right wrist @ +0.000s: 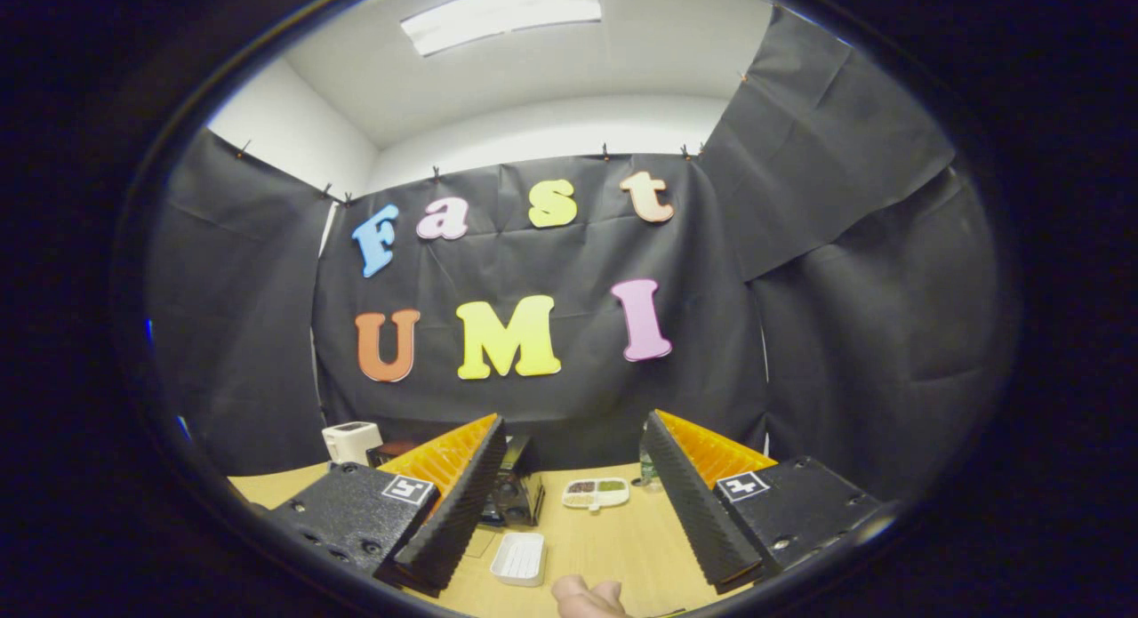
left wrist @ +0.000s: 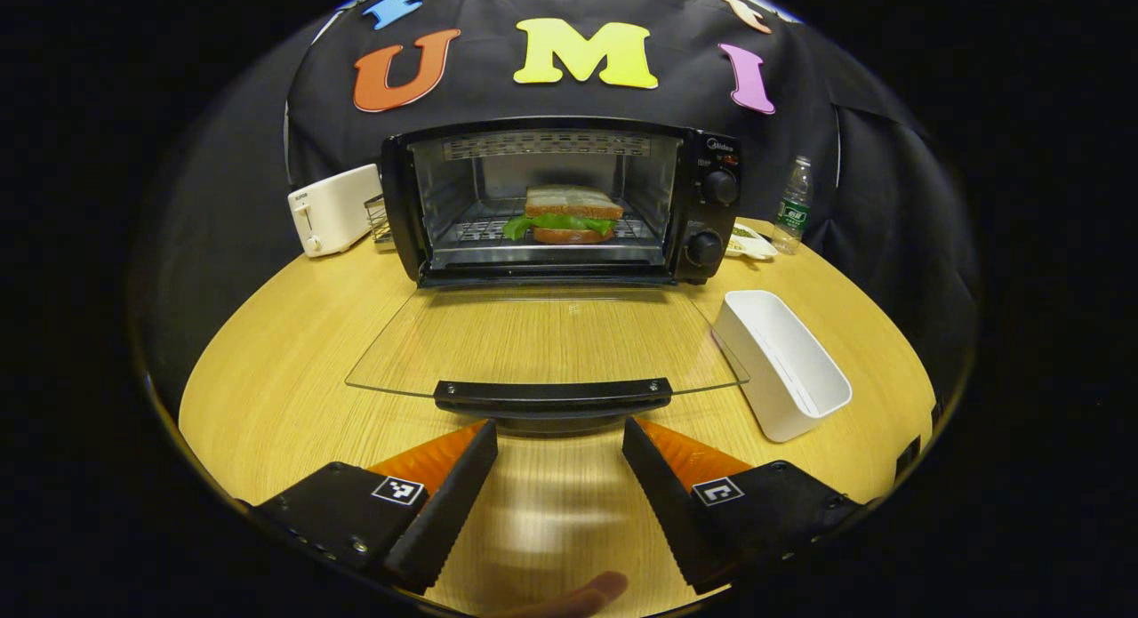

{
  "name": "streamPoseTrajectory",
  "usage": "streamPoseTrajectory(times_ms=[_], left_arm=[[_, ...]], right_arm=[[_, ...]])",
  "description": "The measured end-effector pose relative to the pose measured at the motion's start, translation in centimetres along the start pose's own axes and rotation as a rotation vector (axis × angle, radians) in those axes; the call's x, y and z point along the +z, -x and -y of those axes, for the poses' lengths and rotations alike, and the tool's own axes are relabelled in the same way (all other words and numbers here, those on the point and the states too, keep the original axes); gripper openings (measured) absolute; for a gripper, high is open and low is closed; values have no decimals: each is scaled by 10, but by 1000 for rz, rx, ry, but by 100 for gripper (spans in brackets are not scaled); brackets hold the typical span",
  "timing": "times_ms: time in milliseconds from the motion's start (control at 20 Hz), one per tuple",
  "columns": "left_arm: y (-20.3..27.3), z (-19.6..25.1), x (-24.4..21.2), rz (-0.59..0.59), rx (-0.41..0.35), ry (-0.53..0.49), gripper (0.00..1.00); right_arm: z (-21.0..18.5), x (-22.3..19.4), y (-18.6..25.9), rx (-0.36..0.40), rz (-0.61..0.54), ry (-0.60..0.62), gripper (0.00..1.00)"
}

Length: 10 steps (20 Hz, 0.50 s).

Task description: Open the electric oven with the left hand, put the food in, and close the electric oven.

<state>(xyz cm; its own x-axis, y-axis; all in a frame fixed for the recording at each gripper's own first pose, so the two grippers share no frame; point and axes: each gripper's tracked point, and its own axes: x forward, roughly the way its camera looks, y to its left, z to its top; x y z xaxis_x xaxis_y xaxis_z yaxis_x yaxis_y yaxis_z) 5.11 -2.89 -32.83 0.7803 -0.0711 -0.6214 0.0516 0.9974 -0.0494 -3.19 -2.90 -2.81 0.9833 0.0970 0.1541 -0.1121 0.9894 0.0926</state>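
electric oven (left wrist: 569, 204) sits at the back of the round wooden table (left wrist: 267, 378), its glass door (left wrist: 542, 338) folded all the way down and lying flat toward the camera. the sandwich (left wrist: 569, 214), bread with a green leaf sticking out, rests on the wire rack inside the cavity. so the food looks to be in; judging by that, closing the door is what is left.

left gripper (left wrist: 558, 436) hovers low over the table just in front of the door handle (left wrist: 553, 394), fingers spread wide, holding nothing and apart from the handle. right gripper (right wrist: 573, 462) is raised well above the table, angled up at the booth wall, fingers likewise spread and empty. in the right gripper view the oven (right wrist: 511, 493) shows small between its fingers, with a white tray (right wrist: 518, 557) on the table below.

beside the open door on the right stands an empty white rectangular container (left wrist: 782, 360), close to the door's corner. a white toaster (left wrist: 333, 209) sits left of the oven, a water bottle (left wrist: 793, 204) and a small dish (left wrist: 751, 242) to its right.

risks from here, as i judge them:
- the handle is a thin bar; fingers coming in too high could slide onto the glass instead of under or around it.
- lifting off-centre may twist the door or nudge the light oven backward.
- a wide swing could clip the white container.
- letting go early, the door could fall back open.
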Motion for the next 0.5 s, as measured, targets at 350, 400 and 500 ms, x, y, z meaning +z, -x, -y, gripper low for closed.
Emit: streamPoseTrajectory(times_ms=[350, 400, 500], left_arm=[[-4, -1, 10, -19, 4, -14, 93], [-1, -4, 11, -6, 5, -16, 93], [-1, -2, 16, 0, 3, -11, 94]], right_arm=[[15, -11, -6, -31, -37, -33, 96], [16, -12, -6, -34, -41, -37, 96], [18, -13, -7, -39, -44, -42, 96]])
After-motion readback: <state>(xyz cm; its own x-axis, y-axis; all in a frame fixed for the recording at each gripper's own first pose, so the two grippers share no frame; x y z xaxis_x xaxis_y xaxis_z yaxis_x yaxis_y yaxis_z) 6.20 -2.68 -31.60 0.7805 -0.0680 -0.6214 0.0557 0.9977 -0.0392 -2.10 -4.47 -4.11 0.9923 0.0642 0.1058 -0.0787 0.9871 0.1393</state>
